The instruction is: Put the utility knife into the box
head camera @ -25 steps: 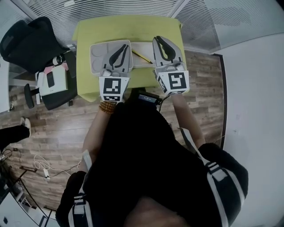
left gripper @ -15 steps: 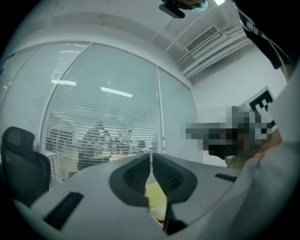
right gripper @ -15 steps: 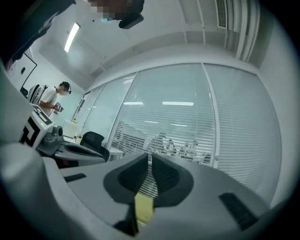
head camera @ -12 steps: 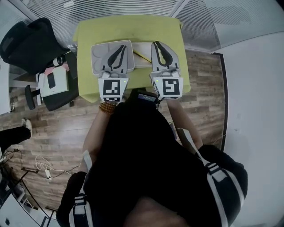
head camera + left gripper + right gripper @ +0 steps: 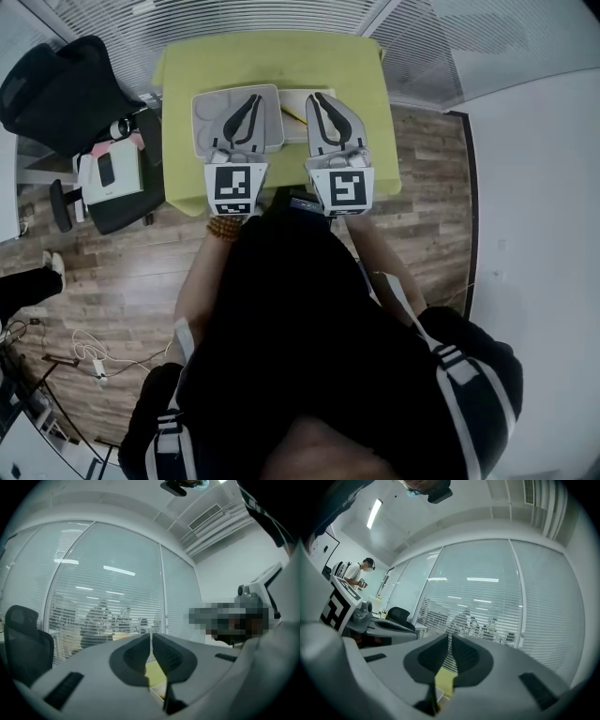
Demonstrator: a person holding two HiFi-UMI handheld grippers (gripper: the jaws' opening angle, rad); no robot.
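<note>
In the head view a yellow-green table (image 5: 347, 75) carries a grey box (image 5: 208, 120) with a flat white piece (image 5: 291, 131) beside it. A thin yellow utility knife (image 5: 290, 114) lies on that white piece, mostly hidden under my right gripper (image 5: 316, 96). My left gripper (image 5: 255, 97) hangs over the grey box. Both grippers have their jaws together with nothing between them. In the left gripper view (image 5: 151, 634) and the right gripper view (image 5: 451, 635) the jaws point at the blinds, with a strip of table below.
A black office chair (image 5: 66, 89) stands left of the table, with a small stand holding books and a phone (image 5: 111, 173) near it. Cables (image 5: 89, 356) lie on the wood floor. A person's foot (image 5: 23, 281) shows at the left edge. Glass walls with blinds lie behind the table.
My right gripper has moved left, closer to the left gripper, and now covers most of the knife. The left gripper has hardly moved.
</note>
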